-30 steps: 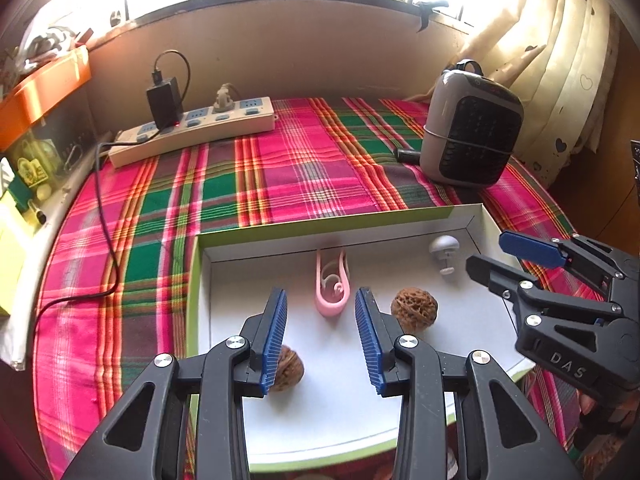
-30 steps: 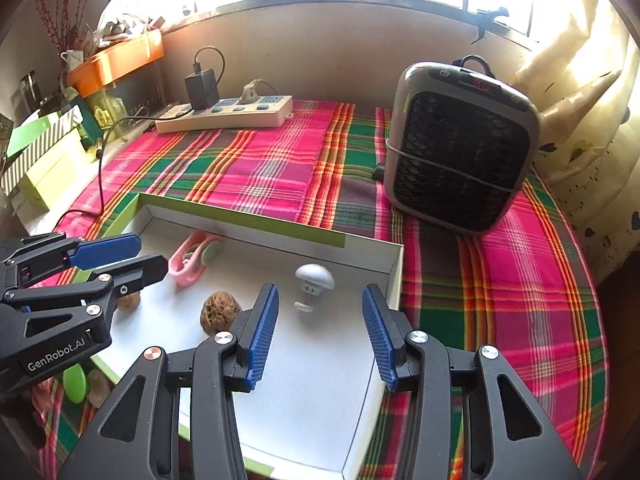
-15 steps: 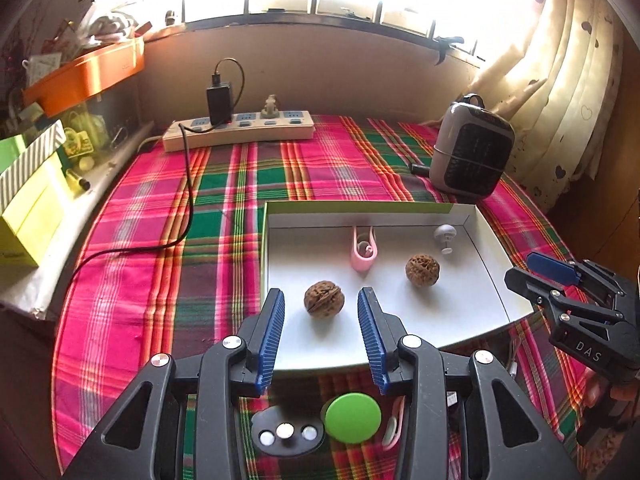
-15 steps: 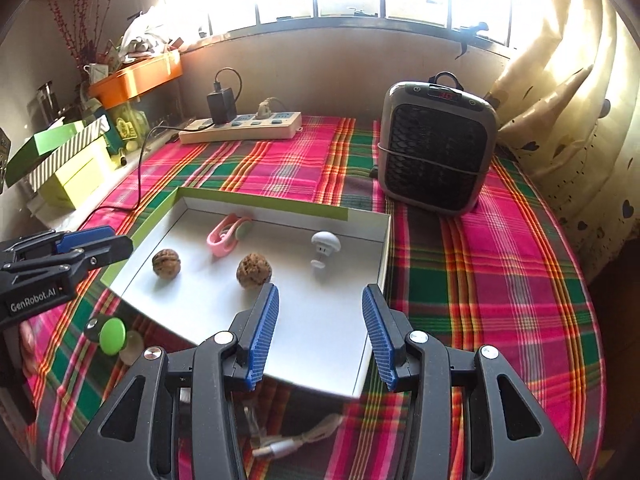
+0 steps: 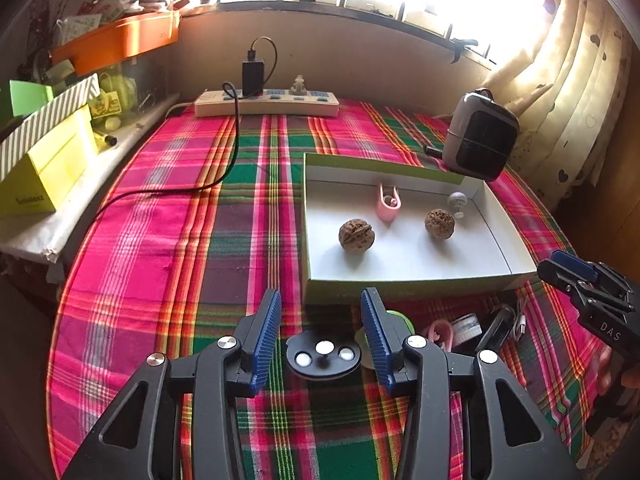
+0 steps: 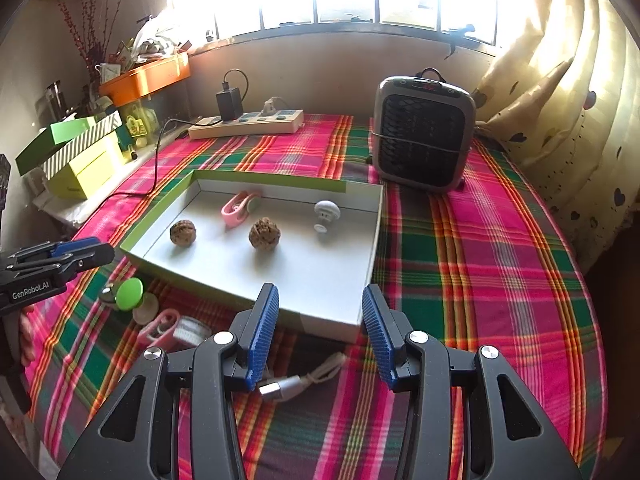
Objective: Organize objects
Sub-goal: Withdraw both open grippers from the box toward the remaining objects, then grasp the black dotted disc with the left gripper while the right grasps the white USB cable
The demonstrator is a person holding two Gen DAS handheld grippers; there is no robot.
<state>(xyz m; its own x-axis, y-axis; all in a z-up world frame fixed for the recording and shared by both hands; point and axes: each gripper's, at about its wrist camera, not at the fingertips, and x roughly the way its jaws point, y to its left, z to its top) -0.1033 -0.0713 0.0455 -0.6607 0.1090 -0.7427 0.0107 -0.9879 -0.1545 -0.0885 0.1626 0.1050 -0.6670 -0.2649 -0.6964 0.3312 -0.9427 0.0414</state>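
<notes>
The left gripper (image 5: pixel 320 338) is hovering over the plaid cloth (image 5: pixel 180 248) just short of the box's (image 5: pixel 404 280) near wall, its jaws opening with nothing pinched between them. A black disc (image 5: pixel 322 358) with three pale studs is lying on the cloth right below the gap, touching neither pad. A green cap (image 5: pixel 400 320) is peeking out just behind the right pad, and a pink clip (image 5: pixel 440 330) and a roll of tape (image 5: pixel 468 326) are lying further right.

The right gripper (image 6: pixel 320 332) is hanging over the box's near right corner, jaws spread and empty. A cable plug (image 6: pixel 280 388) is lying on the cloth below its left pad.

Inside the box (image 6: pixel 344 322), well ahead of both grippers, two walnuts are sitting apart: one (image 5: pixel 356 235) toward the left, the other (image 5: pixel 439 224) toward the right. Another pink clip (image 5: pixel 387 204) is lying near the far wall between them, and a white knob (image 5: pixel 457 202) is resting by the far right corner.

A heater (image 6: pixel 424 132) is standing beyond the box, and a power strip (image 6: pixel 246 123) is lying by the far wall.
</notes>
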